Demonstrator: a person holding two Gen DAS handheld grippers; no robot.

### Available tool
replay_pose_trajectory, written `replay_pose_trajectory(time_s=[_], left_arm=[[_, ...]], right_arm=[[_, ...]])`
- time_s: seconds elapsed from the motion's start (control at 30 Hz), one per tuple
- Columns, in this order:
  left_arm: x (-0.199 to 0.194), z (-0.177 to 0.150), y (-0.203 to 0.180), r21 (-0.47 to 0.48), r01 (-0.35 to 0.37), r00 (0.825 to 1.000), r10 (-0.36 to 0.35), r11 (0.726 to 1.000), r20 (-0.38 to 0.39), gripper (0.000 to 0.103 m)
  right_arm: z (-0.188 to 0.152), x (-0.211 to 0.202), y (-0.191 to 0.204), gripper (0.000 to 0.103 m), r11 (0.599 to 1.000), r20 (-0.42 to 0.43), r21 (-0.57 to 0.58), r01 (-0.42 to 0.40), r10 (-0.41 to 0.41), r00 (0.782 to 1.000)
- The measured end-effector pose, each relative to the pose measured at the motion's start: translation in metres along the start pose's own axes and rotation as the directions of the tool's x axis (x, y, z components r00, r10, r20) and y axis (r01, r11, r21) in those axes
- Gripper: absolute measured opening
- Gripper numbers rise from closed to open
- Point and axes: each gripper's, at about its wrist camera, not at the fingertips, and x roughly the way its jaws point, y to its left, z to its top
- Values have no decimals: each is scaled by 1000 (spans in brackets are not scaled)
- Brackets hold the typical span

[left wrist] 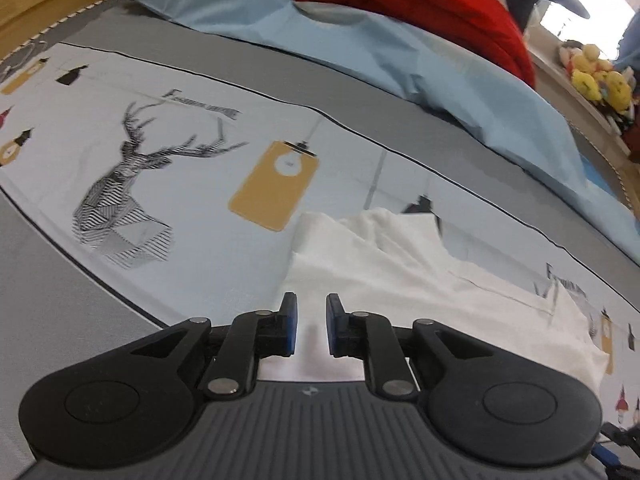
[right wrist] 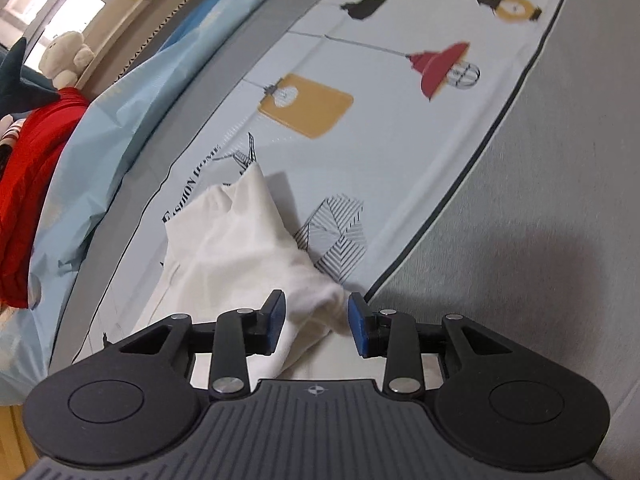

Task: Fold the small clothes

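Printed bed sheet (left wrist: 192, 240) is carrying a rumpled white garment (right wrist: 240, 248). Left hand-held gripper (left wrist: 311, 326) and right hand-held gripper (right wrist: 316, 326) are hovering released, pads apart; loose cloth is likely slumping, spoiling the fold.

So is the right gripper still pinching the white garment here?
Apart. The right wrist view shows the right gripper open, blue pads clear of the white garment bunched between them.

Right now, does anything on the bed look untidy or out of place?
Yes. The white garment is not flat on the printed bed sheet: it lies bunched, one corner sticking up in a peak, and a rumpled end sits between the open right gripper fingers. Nothing looks spilled or damaged.
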Motion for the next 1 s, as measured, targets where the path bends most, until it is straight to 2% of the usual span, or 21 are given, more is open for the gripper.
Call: replay_pose_trajectory(time_s=[0.1, 0.17, 0.23, 0.27, 0.3, 0.4, 0.43, 0.47, 0.53, 0.6, 0.63, 0.67, 0.7, 0.73, 0.8, 0.83, 0.87, 0.93, 1.0], left_arm=[[3, -3, -6, 0, 28, 999, -28, 1000, -18, 16], [3, -4, -9, 9, 52, 998, -52, 999, -20, 16], [3, -5, -12, 21, 84, 996, -84, 996, -24, 16], [3, -5, -14, 29, 99, 995, -98, 995, -29, 16], [4, -6, -15, 37, 107, 994, -106, 994, -35, 16], [10, -10, -19, 56, 123, 990, -119, 991, -70, 16], [12, -12, -20, 60, 122, 990, -117, 991, -78, 16], [14, -14, -21, 65, 121, 989, -115, 991, -88, 16], [18, -15, -21, 61, 125, 987, -118, 990, -105, 16], [22, -17, -19, 39, 134, 984, -129, 990, -121, 16], [24, -17, -17, 29, 137, 983, -132, 990, -127, 16], [27, -19, -16, 22, 135, 982, -131, 991, -136, 16], [32, -20, -14, 16, 127, 981, -123, 992, -150, 16], [37, -22, -12, 9, 116, 980, -113, 993, -167, 16], [49, -27, -4, -13, 91, 973, -91, 996, -210, 16], [54, -29, 1, -33, 78, 970, -83, 996, -227, 16], [55, -30, 7, -53, 69, 970, -80, 996, -230, 16], [51, -28, 14, -77, 67, 973, -82, 995, -217, 16], [46, -26, 17, -64, 61, 982, -71, 996, -176, 18]], right_arm=[[-2, 9, -5, 36, 1000, -1, 21, -11, 11, 1000], [-1, 9, -10, 15, 999, 17, 41, -9, 8, 1000], [-3, -7, -10, 11, 998, 76, 61, -14, 10, 997], [-4, -13, -6, 4, 999, 100, 37, -9, 5, 995], [-6, -14, -3, 4, 1000, 111, 6, 19, -19, 994], [-9, 4, -14, 4, 992, 25, 32, 123, -124, 992], [-10, 2, -16, 4, 985, 31, 57, 161, -163, 986], [-11, -6, -13, 7, 984, 75, 56, 171, -175, 982], [-10, -23, 0, 7, 992, 181, 1, 127, -125, 975], [-10, -32, 14, 7, 996, 241, -88, 36, -14, 970], [-9, -29, 20, 10, 990, 232, -140, -9, 42, 972], [-9, -21, 23, 17, 982, 190, -181, -43, 78, 979], [-9, -11, 22, 21, 981, 142, -188, -49, 76, 987], [-9, 4, 17, 24, 985, 87, -171, -22, 37, 996], [-12, 28, -1, 21, 991, -25, -114, 64, -67, 997], [-11, 27, -4, 10, 995, -19, -78, 66, -67, 998], [-11, 20, -1, 10, 995, -3, -77, 64, -64, 998], [-10, 8, 15, 15, 988, 50, -150, 38, -31, 998], [-8, 2, 20, 19, 981, 85, -194, 5, 12, 996]])
